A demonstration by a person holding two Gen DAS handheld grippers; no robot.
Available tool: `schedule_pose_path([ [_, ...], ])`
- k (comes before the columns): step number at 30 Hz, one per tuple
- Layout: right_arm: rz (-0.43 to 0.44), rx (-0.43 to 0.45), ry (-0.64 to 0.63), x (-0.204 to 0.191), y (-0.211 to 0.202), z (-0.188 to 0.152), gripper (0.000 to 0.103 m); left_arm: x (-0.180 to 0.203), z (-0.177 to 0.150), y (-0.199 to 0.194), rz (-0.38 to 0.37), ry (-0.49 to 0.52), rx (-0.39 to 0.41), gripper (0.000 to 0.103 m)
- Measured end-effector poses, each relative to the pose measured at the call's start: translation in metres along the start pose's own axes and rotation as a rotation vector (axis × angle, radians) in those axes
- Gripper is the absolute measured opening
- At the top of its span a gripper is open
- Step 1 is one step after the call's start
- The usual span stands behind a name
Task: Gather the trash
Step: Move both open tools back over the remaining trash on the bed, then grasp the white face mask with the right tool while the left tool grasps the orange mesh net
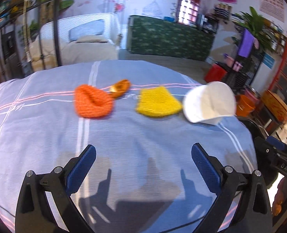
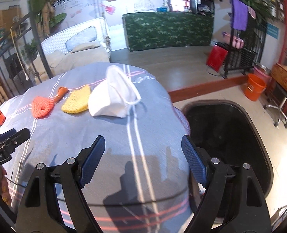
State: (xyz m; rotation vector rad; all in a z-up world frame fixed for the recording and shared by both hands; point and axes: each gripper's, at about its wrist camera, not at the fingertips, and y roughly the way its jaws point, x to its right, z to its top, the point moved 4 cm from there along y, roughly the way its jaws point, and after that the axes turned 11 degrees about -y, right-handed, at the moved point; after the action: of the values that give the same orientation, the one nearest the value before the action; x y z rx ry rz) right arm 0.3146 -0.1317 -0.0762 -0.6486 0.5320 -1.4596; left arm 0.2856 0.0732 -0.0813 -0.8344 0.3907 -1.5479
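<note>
Fingers of left gripper (image 1: 143, 159) and right gripper (image 2: 143, 151) apart, empty; black bin (image 2: 230, 145) interior dark, contents unclear.

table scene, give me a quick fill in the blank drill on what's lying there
1. The white face mask lies next to the ____ knitted piece.
2. Beside the table stands an open ____ bin.
3. Both grippers, left gripper and right gripper, are ____.

Missing: yellow; black; open

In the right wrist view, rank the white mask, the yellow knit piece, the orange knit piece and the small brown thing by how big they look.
1. white mask, also nearest
2. yellow knit piece and orange knit piece, too alike to rank
3. small brown thing
</note>
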Motion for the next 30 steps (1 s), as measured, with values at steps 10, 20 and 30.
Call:
schedule_pose_path([
  [10,0.023,-0.006,-0.039,-0.029,0.029,0.036,0.080,-0.050,0.016,0.004,0.078,-0.035,-0.002,0.097],
  [20,-0.007,-0.024,-0.048,-0.042,0.066,0.076,0.074,-0.069,0.026,0.006,0.083,-0.051,-0.004,0.097],
  [30,-0.035,-0.134,-0.046,-0.036,0.107,0.073,0.035,-0.082,0.055,0.028,0.080,-0.054,-0.020,0.097],
])
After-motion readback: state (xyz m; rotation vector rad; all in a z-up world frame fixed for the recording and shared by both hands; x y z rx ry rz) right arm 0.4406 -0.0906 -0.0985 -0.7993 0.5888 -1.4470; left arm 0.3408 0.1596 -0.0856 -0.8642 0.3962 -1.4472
